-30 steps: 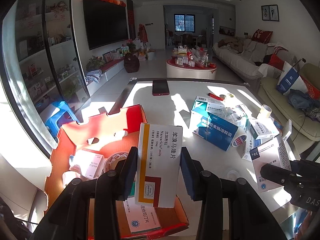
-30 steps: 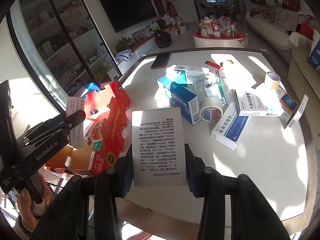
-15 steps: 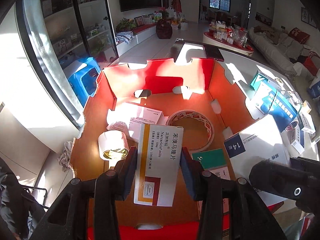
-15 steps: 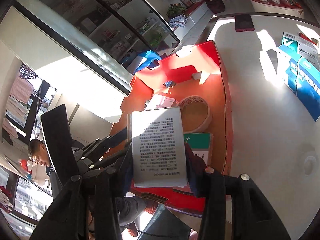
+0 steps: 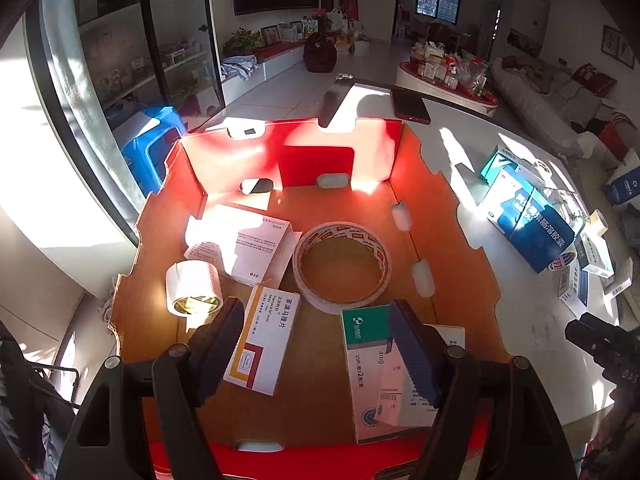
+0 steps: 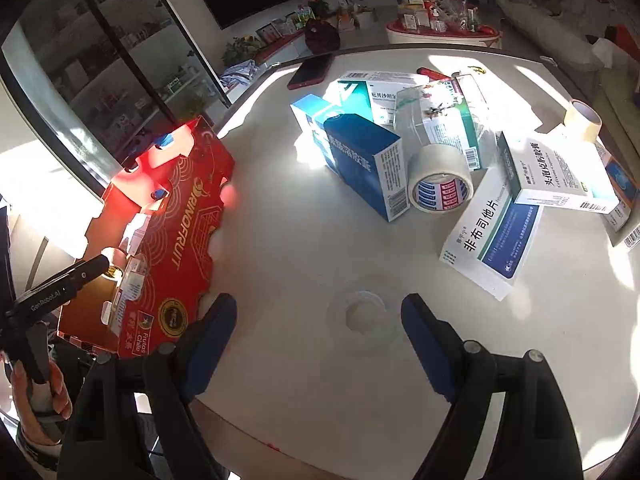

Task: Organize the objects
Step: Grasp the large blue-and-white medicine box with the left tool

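the yellow-striped medicine box lies on the red tray floor by the near wall, left of bare floor. the left gripper is opening, released from it. the right gripper is opening, empty, over bare white table.

Orange-striped medicine box flat in red carton, beside tape roll.

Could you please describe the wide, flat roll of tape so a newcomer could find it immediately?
Look inside the red cardboard tray at the table's edge. The tape roll lies flat mid-floor, a wide open ring with red printing, unlike the smaller white roll on its side nearby.
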### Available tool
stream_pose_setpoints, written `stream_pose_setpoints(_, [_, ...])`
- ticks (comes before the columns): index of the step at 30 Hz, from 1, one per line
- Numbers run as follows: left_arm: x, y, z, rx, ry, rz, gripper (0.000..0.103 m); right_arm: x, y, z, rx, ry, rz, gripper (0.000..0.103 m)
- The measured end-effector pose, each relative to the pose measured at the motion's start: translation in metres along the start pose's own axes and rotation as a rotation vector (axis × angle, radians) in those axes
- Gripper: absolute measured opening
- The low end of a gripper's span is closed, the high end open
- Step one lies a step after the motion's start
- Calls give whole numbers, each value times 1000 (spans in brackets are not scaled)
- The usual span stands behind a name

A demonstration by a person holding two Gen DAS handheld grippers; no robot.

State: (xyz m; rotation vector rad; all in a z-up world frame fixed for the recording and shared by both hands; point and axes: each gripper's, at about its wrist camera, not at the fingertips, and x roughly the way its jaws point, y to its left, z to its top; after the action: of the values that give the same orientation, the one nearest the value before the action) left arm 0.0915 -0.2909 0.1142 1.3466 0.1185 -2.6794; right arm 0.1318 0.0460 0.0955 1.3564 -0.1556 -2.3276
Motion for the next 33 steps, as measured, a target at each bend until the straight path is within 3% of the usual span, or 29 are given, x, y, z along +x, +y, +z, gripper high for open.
stream_pose_setpoints(6, [-19,-68,29,77,7,-191,81,43,7,-6,-153,66,-116,82])
stream_pose_setpoints(8, [-19,-92,38,108,25,-229,82,47,5,-9,-145,66,-135,69])
stream_pose_setpoints(9, [-17,-104,41,124,43,-244,83,45,5,-9,-152,63,-157,49])
stream_pose_setpoints(14, [21,-161,62,137,159,-210,83,26,-13,-14,-64,34,-87,49])
stream_pose_setpoints(16, [50,-175,72,69,267,-211,83,10,-34,-18,28,16,-6,49])
stream_pose_setpoints(17, [66,-180,77,10,328,-246,83,2,-41,-21,61,7,18,49])
stream_pose_setpoints(19, [95,-184,86,-128,430,-309,83,-16,-53,-27,84,-16,22,49])
stream_pose_setpoints(21, [117,-185,90,-237,478,-308,83,-34,-60,-33,93,-43,29,49])
stream_pose_setpoints(24, [135,-190,94,-326,487,-310,92,-55,-72,-40,113,-79,49,49])
stream_pose_setpoints(27, [136,-202,97,-320,504,-279,90,-65,-80,-44,127,-101,71,49])
stream_pose_setpoints(31, [115,-203,103,-314,420,-240,90,-76,-88,-46,142,-129,83,49])
stream_pose_setpoints(33, [120,-206,110,-287,428,-206,90,-74,-88,-44,154,-138,92,49])
